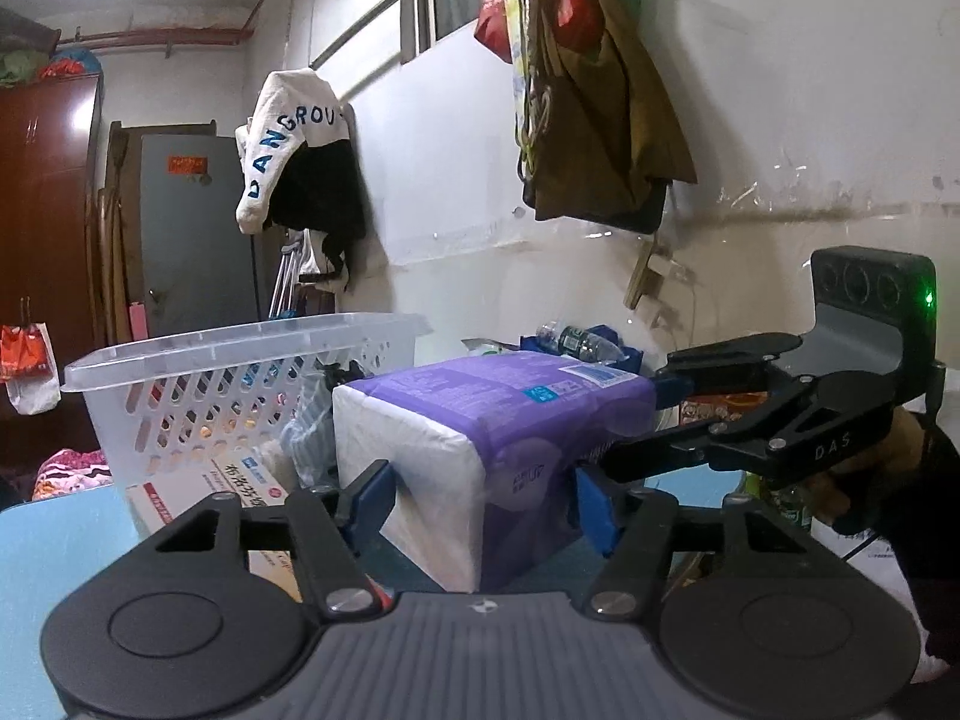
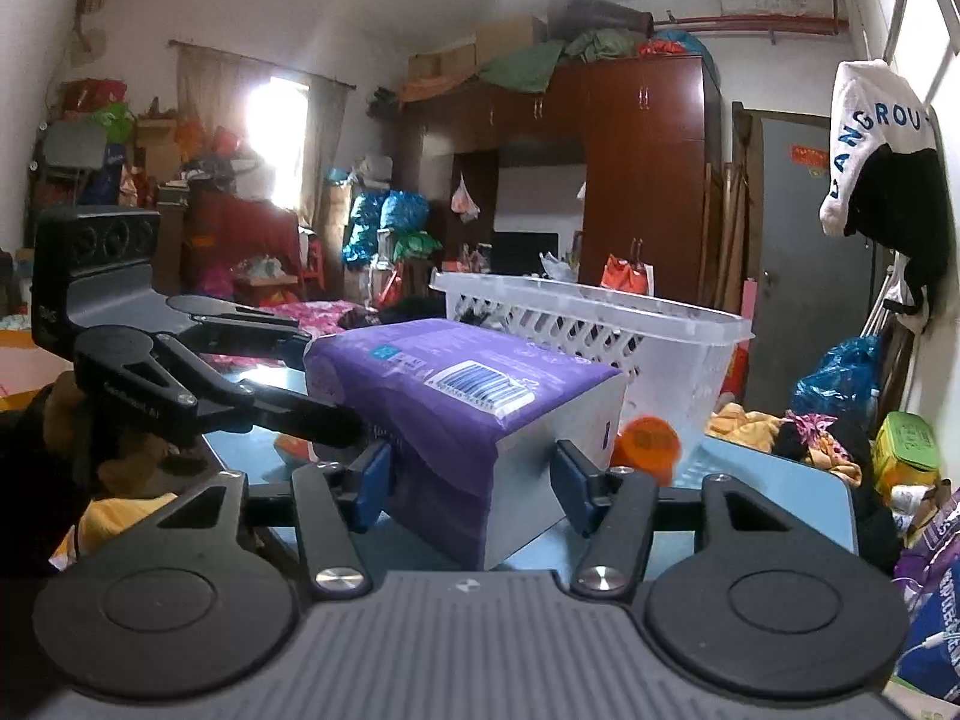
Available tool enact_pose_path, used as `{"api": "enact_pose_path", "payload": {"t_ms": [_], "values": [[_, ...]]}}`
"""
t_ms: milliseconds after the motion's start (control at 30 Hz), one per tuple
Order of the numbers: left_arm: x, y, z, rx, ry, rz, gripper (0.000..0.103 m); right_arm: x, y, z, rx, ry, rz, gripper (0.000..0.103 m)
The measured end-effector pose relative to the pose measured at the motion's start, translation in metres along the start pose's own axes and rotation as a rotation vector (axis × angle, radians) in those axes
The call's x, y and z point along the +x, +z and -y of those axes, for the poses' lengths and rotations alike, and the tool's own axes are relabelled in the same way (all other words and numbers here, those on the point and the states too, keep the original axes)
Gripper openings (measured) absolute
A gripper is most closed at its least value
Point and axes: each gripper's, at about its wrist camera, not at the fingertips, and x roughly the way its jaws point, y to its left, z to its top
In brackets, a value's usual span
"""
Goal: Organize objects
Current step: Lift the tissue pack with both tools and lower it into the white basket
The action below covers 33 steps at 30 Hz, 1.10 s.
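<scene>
A purple and white pack of tissues (image 1: 480, 438) lies lengthwise between both grippers, above the blue table (image 1: 48, 552). My left gripper (image 1: 489, 504) is shut on its near end, with blue pads (image 1: 381, 501) pressed on the white and purple sides. From the right, my right gripper (image 1: 627, 426) clamps the pack's far end. In the right wrist view the pack (image 2: 456, 384) shows its barcode, and my right gripper (image 2: 474, 480) has a pad on each side of it. My left gripper (image 2: 327, 384) holds the opposite end. A clear slotted basket (image 1: 240, 342) stands just behind the pack.
A flat white medicine box (image 1: 240, 480) lies under the basket (image 2: 600, 300), and an orange lid (image 2: 651, 444) sits beside it. A water bottle (image 1: 576, 342) lies behind the pack. Bags (image 1: 600, 120) hang on the wall. Clutter fills the floor right of the table (image 2: 768, 492).
</scene>
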Motion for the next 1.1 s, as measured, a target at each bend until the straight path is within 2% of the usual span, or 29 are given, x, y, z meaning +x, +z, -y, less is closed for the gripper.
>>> {"api": "enact_pose_path", "payload": {"t_ms": [167,400,567,700,867,1100], "values": [[-0.009,0.012,-0.002,0.005,0.027,0.040,0.066,0.005,0.023,-0.005,-0.036,-0.012,0.028,0.058],[-0.016,0.057,-0.015,0.065,0.095,0.110,0.066,0.021,0.073,-0.001,-0.117,-0.029,0.058,0.058],[0.005,0.096,-0.048,0.062,0.138,0.117,0.065,0.058,0.107,0.022,-0.104,-0.020,0.044,0.058],[0.028,0.121,-0.081,0.029,0.154,0.109,0.065,0.085,0.118,0.036,-0.089,-0.027,0.023,0.058],[0.068,0.132,-0.118,-0.009,0.157,0.051,0.065,0.122,0.116,0.058,-0.043,-0.046,-0.052,0.058],[0.113,0.121,-0.146,-0.053,0.163,-0.076,0.065,0.154,0.092,0.079,0.036,-0.069,-0.164,0.058]]}}
